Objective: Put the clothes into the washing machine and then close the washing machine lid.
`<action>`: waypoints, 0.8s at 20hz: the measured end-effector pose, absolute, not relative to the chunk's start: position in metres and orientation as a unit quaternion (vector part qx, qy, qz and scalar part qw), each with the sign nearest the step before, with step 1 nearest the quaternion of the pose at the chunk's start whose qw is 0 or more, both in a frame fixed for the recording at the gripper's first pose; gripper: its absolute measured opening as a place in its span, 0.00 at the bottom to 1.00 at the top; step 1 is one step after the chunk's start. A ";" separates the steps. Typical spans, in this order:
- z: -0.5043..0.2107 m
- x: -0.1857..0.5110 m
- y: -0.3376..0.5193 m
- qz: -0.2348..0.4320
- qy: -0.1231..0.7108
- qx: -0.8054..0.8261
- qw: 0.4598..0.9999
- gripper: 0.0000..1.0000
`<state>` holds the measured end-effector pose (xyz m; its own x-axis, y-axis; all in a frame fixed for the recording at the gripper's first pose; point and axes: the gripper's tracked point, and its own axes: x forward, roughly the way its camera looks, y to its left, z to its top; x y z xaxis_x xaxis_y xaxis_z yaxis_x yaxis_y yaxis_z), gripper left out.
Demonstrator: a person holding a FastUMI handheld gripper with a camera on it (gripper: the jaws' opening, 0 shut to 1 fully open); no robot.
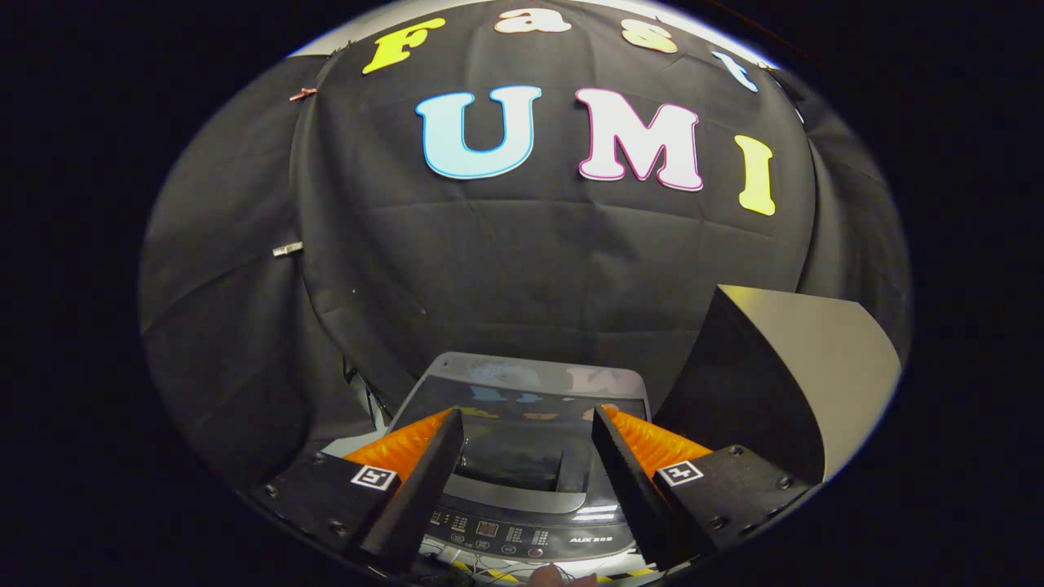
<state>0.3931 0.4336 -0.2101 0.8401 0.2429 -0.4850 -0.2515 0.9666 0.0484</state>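
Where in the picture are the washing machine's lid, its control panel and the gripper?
lid (530, 377): gripper view, raised glass face.
control panel (497, 534): gripper view, button strip.
gripper (528, 424): gripper view, gap between open fingers.

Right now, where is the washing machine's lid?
In the gripper view, the lid stands raised behind the washing machine opening, just beyond the open hand-held gripper, against the black cloth wall.
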 end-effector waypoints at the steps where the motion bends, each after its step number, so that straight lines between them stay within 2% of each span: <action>1: -0.201 0.389 0.433 0.134 0.241 -0.004 0.961 1.00; 11: -0.143 0.346 0.422 0.184 0.145 0.020 0.972 0.99; 16: -0.113 0.329 0.396 0.169 0.106 -0.010 0.980 0.99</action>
